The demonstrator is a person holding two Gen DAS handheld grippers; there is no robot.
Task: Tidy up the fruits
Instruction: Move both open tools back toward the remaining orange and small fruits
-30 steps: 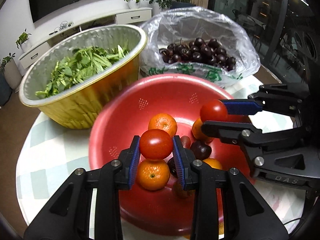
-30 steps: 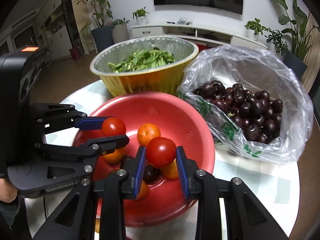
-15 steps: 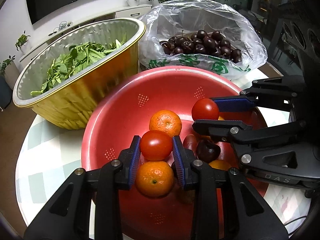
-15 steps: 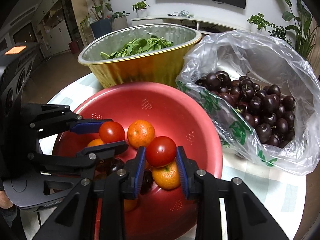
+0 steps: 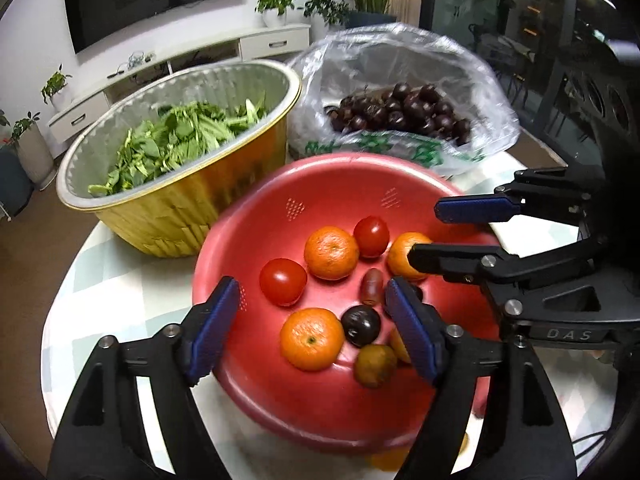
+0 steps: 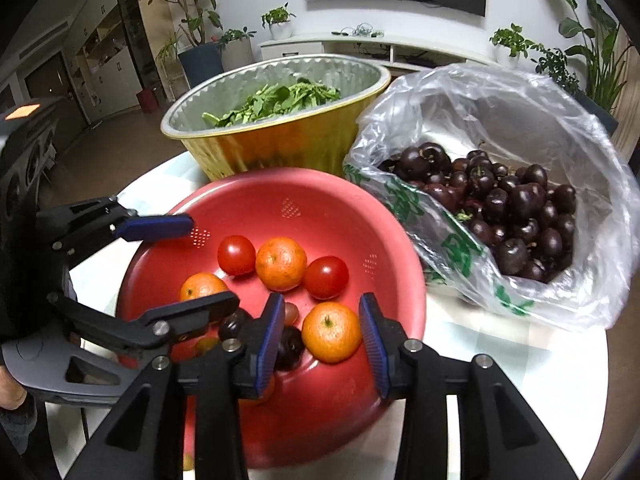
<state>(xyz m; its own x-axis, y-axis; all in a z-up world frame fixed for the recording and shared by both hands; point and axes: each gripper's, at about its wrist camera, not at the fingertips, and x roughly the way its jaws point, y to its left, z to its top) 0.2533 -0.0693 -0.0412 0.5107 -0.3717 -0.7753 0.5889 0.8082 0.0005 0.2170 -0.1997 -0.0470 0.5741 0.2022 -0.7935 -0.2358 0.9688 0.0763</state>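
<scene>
1. Left wrist view: the left gripper (image 5: pixel 312 328) is hanging over the round red plastic colander bowl (image 5: pixel 248 224), its blue-padded jaws opening wide with nothing clamped between them. A small red tomato (image 5: pixel 283 281) is lying loose in the bowl, beside three orange mandarins (image 5: pixel 331 253) and a dark plum (image 5: pixel 361 325). The right gripper (image 5: pixel 424 232) is reaching in from the right, jaws also opening and gripping nothing.

2. Right wrist view: the right gripper (image 6: pixel 320 340) is framing a mandarin (image 6: pixel 330 332) on the bowl floor without pressing it. Two tomatoes (image 6: pixel 326 277) are resting free in the colander. Behind are sitting a gold foil basin of green leaves (image 6: pixel 276 136) and a clear plastic bag of dark cherries (image 6: pixel 500 200), on a pale checked tablecloth (image 6: pixel 480 364).
</scene>
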